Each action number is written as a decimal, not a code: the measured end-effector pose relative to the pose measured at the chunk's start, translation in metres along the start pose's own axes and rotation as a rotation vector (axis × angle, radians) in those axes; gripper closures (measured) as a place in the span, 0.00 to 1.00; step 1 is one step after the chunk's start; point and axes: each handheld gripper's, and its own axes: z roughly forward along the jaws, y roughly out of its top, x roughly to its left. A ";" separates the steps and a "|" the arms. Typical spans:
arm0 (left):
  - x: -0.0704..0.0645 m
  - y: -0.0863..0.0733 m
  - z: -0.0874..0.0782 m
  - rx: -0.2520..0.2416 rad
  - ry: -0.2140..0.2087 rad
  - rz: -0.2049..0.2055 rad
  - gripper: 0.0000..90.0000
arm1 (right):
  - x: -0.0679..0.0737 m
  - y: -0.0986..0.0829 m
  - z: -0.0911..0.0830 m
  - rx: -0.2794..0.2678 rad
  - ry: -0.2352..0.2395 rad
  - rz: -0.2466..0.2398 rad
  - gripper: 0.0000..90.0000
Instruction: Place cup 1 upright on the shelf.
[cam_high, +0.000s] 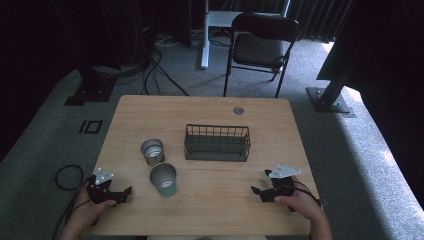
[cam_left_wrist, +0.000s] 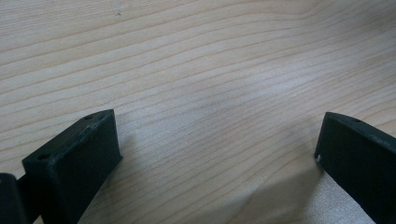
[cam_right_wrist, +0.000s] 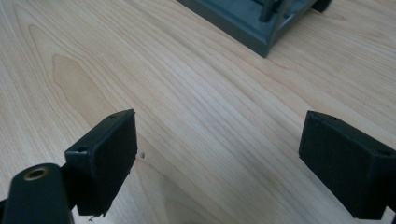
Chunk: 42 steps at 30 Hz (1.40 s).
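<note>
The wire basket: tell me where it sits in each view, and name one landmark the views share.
High view: the wire basket stands at the table's middle, right of the two metal cups.
Left gripper view: bare wood lies between the open jaws; no basket there.
Right gripper view: a corner of the wire basket is at the top edge, beyond the open jaws.
Shared landmark: the light wood-grain table.

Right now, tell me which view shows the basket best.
The high view: the whole basket stands mid-table, wire walls clear. The right gripper view catches just one corner of it; the left gripper view faces bare table.
</note>
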 end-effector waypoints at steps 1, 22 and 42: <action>0.000 0.000 0.000 0.000 0.000 0.000 0.01 | 0.001 0.001 0.001 0.004 0.005 0.000 0.13; 0.000 0.000 0.000 -0.002 0.000 -0.002 0.01 | 0.020 0.022 0.019 -0.008 0.068 -0.049 0.13; 0.000 0.000 0.000 -0.001 0.000 -0.002 0.01 | 0.039 0.042 0.035 -0.018 0.124 -0.099 0.13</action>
